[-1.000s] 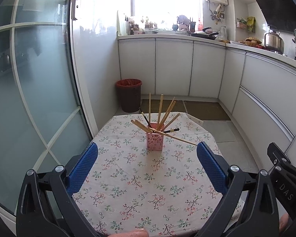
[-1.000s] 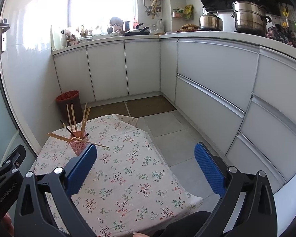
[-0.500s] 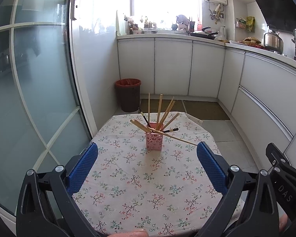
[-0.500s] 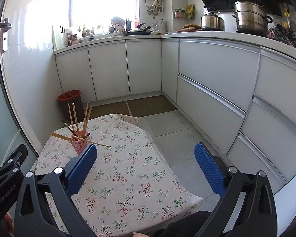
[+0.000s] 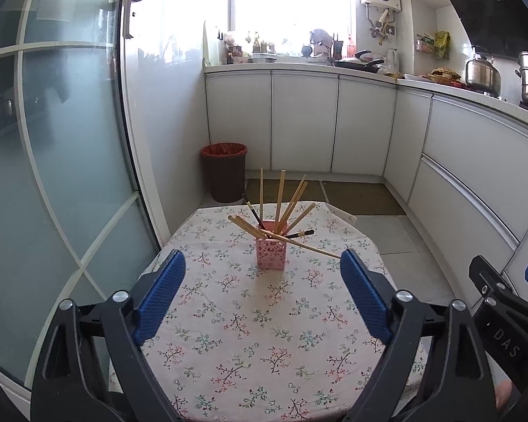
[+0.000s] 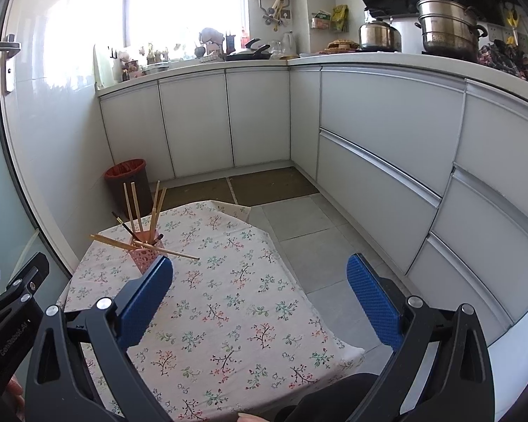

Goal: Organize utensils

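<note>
Risk: pink perforated holder [image 5: 271, 254], mid-table on floral tablecloth [image 5: 250, 316], looks light; a nudge to the chopsticks [image 5: 285, 197] lying askew across its rim could tip it. Left gripper [image 5: 260, 288]: angled downward, jaws just narrowed slightly, wide, empty. Right gripper [image 6: 260, 295]: same tilt, fingers apart, empty

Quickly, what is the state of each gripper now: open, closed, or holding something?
Left gripper: open, holding nothing; its jaws have just been closing a little.
Right gripper: open, holding nothing.
</note>
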### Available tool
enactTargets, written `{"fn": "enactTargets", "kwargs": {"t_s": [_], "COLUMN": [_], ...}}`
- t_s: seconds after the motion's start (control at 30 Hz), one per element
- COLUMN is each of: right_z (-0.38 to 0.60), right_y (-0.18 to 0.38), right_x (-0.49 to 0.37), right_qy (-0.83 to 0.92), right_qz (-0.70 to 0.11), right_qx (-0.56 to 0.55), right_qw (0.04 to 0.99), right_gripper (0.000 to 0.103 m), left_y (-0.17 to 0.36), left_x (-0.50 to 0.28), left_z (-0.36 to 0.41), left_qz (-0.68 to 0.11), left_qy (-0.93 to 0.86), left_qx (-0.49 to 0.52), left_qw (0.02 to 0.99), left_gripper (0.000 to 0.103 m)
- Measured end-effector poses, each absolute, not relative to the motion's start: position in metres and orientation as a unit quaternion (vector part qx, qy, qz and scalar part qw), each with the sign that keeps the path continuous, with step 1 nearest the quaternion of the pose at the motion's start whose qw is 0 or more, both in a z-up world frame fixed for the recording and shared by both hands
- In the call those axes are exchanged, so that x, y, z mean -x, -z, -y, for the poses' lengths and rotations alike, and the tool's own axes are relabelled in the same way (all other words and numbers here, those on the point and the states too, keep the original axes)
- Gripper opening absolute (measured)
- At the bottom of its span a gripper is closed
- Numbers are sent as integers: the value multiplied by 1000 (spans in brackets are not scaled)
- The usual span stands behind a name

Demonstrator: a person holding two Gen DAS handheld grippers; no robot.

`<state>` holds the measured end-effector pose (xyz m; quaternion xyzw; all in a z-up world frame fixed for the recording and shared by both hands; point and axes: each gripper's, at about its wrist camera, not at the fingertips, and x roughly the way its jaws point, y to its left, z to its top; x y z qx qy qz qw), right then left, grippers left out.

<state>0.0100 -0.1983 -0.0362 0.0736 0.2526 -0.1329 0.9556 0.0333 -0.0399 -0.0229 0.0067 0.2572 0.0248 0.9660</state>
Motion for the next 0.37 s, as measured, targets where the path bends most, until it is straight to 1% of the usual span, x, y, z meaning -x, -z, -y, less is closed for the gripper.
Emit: {"fn": "enactTargets", "kwargs": {"t_s": [0.07,0.1,0.37], "right_z": [198,198,201], "right_y": [36,36,38], "right_x": [-9,-9,-9], "right_qy": [133,134,135], "right_qz": [-252,-251,-254], "right_qx": [-73,-73,-77], "right_qw": [956,956,955], "right_gripper": [96,96,96], "left_y": [23,23,24], "left_x": [-34,-33,-33], "left_z": [40,40,39], "left_qz": [-257,-256,-263], "left_qy": [-22,-20,-20], "left_qx": [-7,-5,-4], "left_qw": [966,966,965], "left_gripper": [88,95,96]}}
